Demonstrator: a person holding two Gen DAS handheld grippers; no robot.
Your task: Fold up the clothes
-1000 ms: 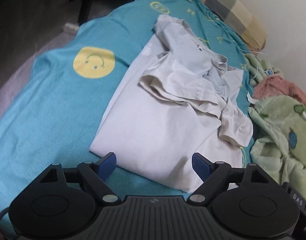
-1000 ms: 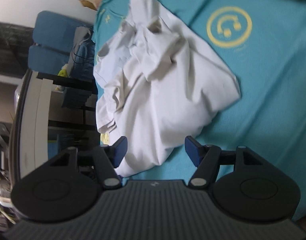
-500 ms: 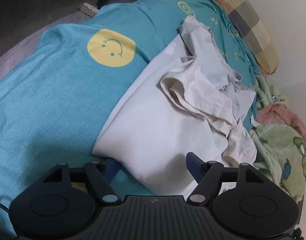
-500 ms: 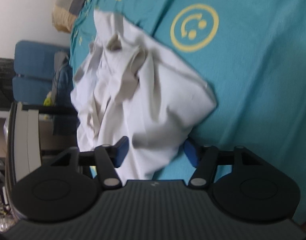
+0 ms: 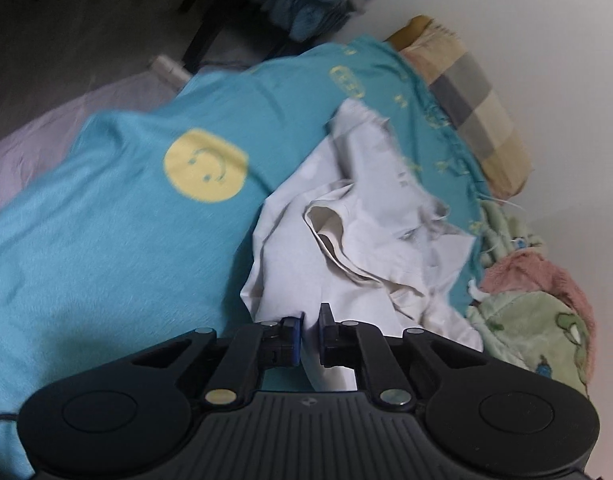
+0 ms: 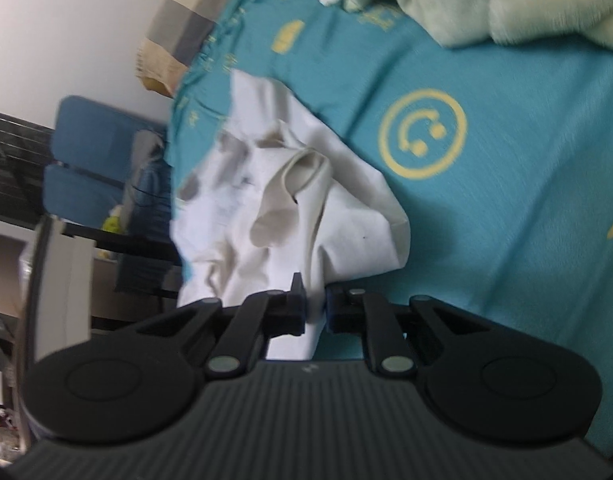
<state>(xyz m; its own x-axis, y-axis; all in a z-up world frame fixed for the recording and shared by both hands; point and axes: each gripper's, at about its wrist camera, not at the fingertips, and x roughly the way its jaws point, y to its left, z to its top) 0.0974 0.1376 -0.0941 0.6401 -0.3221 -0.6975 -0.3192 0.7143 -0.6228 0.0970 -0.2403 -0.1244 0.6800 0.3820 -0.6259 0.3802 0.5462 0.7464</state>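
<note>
Pinching the white shirt (image 5: 346,240) with both tools. Left gripper (image 5: 311,330), bottom centre of its frame, is closed nearly flat on a fold of the near edge; cloth is running down between the pads. Right gripper (image 6: 315,306) is doing the same at bottom centre of its view, clamped on another bit of that edge. Shirt body is bunching up mid-frame on the teal bedsheet (image 5: 106,260), a sleeve or neck opening gaping near centre, far end trailing toward the checked pillow (image 5: 466,92) at upper right. Green blanket (image 5: 538,332) is sitting just beside the shirt at lower right. Progress: early, I'd say. No clean fold showing, fabric is crumpled. Left to do: spread flat, fold sleeves in, fold body.
</note>
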